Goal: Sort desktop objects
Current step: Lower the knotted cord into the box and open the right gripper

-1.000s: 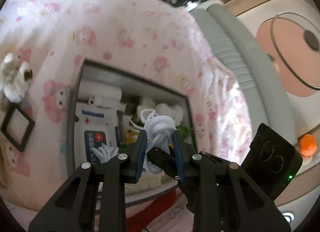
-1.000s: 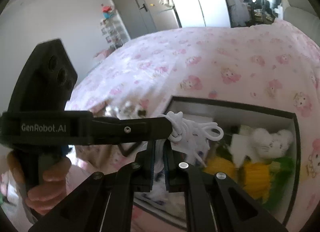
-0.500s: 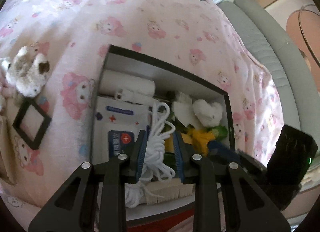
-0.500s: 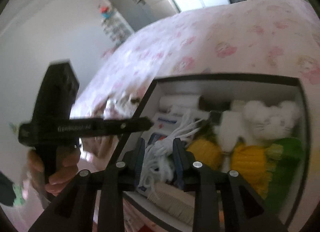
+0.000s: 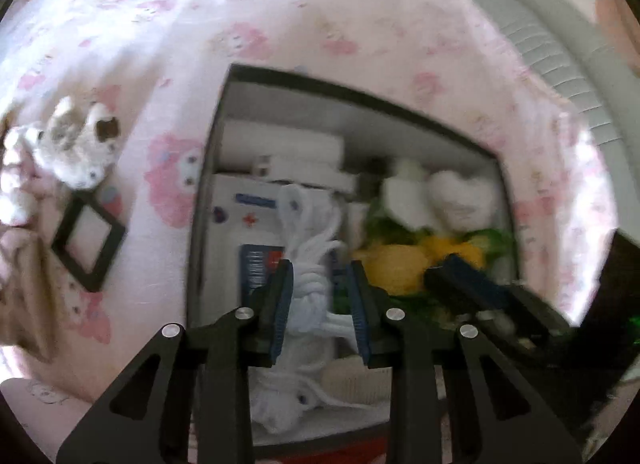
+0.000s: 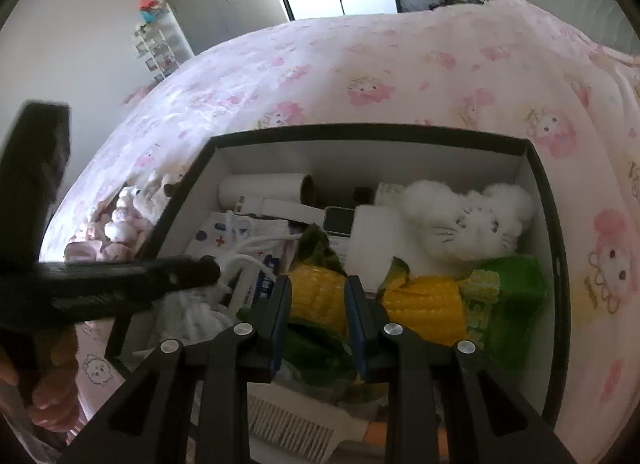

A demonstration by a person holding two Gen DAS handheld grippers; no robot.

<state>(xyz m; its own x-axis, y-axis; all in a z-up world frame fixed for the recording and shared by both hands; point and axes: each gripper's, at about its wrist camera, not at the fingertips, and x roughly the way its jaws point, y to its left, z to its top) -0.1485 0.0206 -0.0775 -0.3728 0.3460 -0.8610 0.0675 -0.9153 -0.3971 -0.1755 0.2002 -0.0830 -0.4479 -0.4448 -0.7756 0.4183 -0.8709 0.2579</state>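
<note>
The left hand-held gripper is over the near left part of an open black-rimmed box that sits on a bed covered in a pink cartoon-print sheet. A knotted bundle of white cord sits between its blue pads at a narrow setting; the left pad touches the cord, while whether the right pad presses it cannot be told. The cord's lower loops hang down onto a wipes packet along the box's left side.

The right hand-held gripper stands partly apart with nothing clamped, above a yellow knitted corn cob near the middle of the box. A second corn cob lies to its right. A white plush cat lies toward the far right corner, a white roll against the far wall, and a comb along the near edge.

On the bed left of the box lie a small black frame and a fluffy toy
</note>
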